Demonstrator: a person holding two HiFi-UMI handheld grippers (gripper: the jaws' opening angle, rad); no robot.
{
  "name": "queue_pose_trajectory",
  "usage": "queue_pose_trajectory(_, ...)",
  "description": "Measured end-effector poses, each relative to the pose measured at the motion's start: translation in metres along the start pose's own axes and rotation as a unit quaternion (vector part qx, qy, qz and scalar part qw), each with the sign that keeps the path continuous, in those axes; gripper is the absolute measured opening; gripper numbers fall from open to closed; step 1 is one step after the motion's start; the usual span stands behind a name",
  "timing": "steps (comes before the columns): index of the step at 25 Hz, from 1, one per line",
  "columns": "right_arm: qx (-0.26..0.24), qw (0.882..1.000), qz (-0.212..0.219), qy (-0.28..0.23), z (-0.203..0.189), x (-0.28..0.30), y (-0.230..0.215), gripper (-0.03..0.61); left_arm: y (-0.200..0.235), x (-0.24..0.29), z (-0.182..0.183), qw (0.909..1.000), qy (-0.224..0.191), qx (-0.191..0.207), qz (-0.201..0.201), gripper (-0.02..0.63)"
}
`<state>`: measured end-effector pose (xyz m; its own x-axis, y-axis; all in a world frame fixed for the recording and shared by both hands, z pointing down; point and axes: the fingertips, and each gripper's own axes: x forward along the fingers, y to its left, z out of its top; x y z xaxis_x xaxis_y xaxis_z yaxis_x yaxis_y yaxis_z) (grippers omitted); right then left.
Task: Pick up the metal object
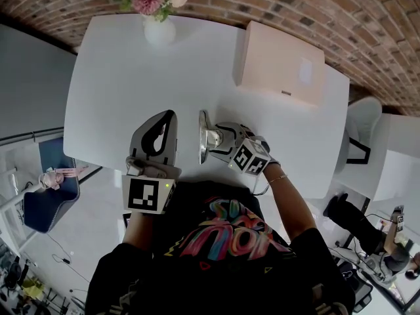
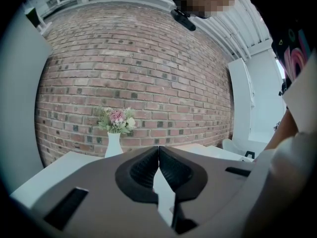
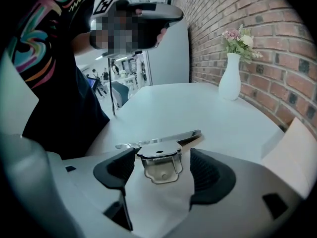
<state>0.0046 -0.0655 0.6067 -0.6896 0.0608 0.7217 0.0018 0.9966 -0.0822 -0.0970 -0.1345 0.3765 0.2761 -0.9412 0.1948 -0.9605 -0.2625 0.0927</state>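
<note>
Near the front edge of the white table [image 1: 125,84], the metal object [image 3: 159,158] sits between the wide-apart jaws of the right tool [image 3: 161,182], with neither pad touching it. The risk as I judge it: the piece looks thin, slick and uneven, so an off-centre squeeze could skid it toward the edge or catch only its tab. The left tool [image 2: 158,168] hangs with jaws together, nothing between them. Further back stand 1 vase of flowers [image 1: 159,28] and 1 pale box [image 1: 279,64], with a brick wall [image 2: 138,68] behind.

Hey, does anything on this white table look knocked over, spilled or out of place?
Nothing stands out. The white vase of pink flowers stands upright at the far edge, the pale cardboard box sits flat, and the shiny metal object rests near the front edge, between the right tool's open jaws.
</note>
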Motion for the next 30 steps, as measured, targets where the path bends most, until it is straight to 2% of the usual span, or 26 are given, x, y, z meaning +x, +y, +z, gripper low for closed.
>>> queue_pose_trajectory(3,-0.011,1.000,0.004,0.007,0.001,0.006,0.000,0.341,0.003,0.001,0.003,0.9999,-0.007,-0.009,0.007,0.026)
queue_pose_trajectory(7,-0.027,0.999,0.014,0.019,0.001,0.014,0.002,0.341,0.004,0.000,-0.001,1.0000,0.001,0.003,0.001,0.026)
queue_pose_trajectory(11,-0.042,0.999,0.017,0.025,0.000,0.019,0.002,0.341,0.007,0.001,0.002,0.9999,-0.006,-0.011,0.009,0.026)
queue_pose_trajectory(23,-0.052,0.998,0.021,0.030,0.001,0.020,0.001,0.339,0.009,0.000,0.004,0.9999,-0.007,-0.010,0.007,0.026)
queue_pose_trajectory(25,-0.055,0.998,0.023,0.030,0.001,0.020,0.003,0.316,0.009,-0.001,0.002,1.0000,-0.001,-0.004,0.003,0.026)
queue_pose_trajectory(30,-0.056,0.998,0.022,0.032,0.001,0.020,0.003,0.311,0.010,-0.001,0.005,0.9999,-0.007,-0.008,0.007,0.026)
